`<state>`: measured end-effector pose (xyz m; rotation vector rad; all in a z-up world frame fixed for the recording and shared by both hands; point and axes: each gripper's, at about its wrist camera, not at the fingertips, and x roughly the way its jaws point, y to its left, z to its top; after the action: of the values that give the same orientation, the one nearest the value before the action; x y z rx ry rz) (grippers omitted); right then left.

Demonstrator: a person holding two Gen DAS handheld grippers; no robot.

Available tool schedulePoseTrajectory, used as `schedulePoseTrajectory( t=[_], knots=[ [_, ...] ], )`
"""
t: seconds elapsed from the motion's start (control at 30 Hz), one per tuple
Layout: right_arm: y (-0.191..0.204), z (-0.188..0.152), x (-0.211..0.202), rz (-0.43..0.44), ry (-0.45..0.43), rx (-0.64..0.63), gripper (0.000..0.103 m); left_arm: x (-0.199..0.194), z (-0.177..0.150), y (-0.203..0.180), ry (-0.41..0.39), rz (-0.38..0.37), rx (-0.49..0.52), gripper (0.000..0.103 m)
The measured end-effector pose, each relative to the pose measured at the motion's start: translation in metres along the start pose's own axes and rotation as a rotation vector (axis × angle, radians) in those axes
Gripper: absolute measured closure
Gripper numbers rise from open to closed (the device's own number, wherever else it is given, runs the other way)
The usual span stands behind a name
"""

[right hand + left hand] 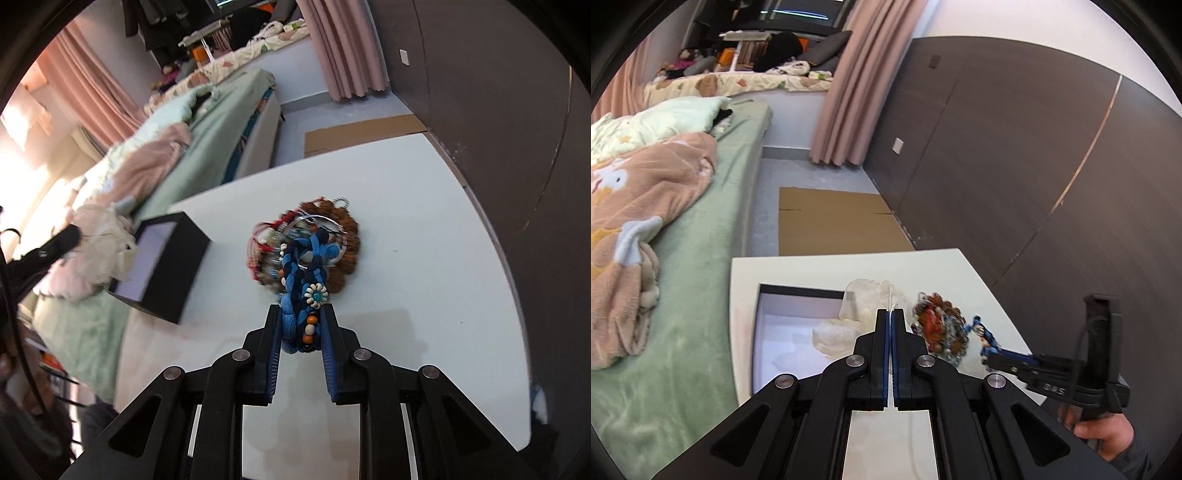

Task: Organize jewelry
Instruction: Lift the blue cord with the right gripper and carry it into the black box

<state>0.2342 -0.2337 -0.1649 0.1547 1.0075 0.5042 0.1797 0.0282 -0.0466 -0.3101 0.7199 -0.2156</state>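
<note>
My left gripper point(890, 314) is shut on the top edge of a sheer white pouch point(864, 299), which hangs over the open black box point(798, 332) with a white inside. The right wrist view shows that pouch point(107, 247) dangling from the left gripper point(66, 236) beside the box point(173, 266). My right gripper point(300, 314) is shut on a blue braided bracelet point(301, 280) with beads and a shell flower, its far end still resting on a tangled pile of jewelry point(347, 266). From the left, the pile point(940, 328) lies between the two grippers, and the right gripper point(988, 360) holds the bracelet point(982, 330).
Everything stands on a white table point(424, 295). A bed with a green sheet point(701, 295) and blankets borders its left side, and a dark wall panel point(1015, 166) its right. Flat cardboard point(834, 221) lies on the floor beyond. A person's hand point(1104, 435) grips the right tool.
</note>
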Motion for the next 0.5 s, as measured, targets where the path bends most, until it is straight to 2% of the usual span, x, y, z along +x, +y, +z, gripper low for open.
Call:
schedulePoseTrajectory(
  t=[0.2,0.37,0.43,0.47,0.5],
  knots=[
    [0.022,0.01,-0.012,0.076,-0.039,0.017,0.082,0.007,0.01,0.019,0.006,0.025,-0.031,0.103],
    [0.051,0.022,-0.013,0.115,-0.054,-0.015,0.082,0.029,0.014,0.033,0.123,0.048,-0.087,0.102],
    [0.061,0.025,-0.012,0.135,-0.056,-0.022,0.082,0.031,0.013,0.036,0.129,0.052,-0.089,0.101],
    [0.067,0.026,-0.011,0.145,-0.055,-0.027,0.082,0.032,0.011,0.037,0.127,0.05,-0.087,0.099],
    [0.071,0.028,-0.009,0.152,-0.054,-0.033,0.082,0.031,0.011,0.037,0.126,0.047,-0.086,0.089]
  ],
)
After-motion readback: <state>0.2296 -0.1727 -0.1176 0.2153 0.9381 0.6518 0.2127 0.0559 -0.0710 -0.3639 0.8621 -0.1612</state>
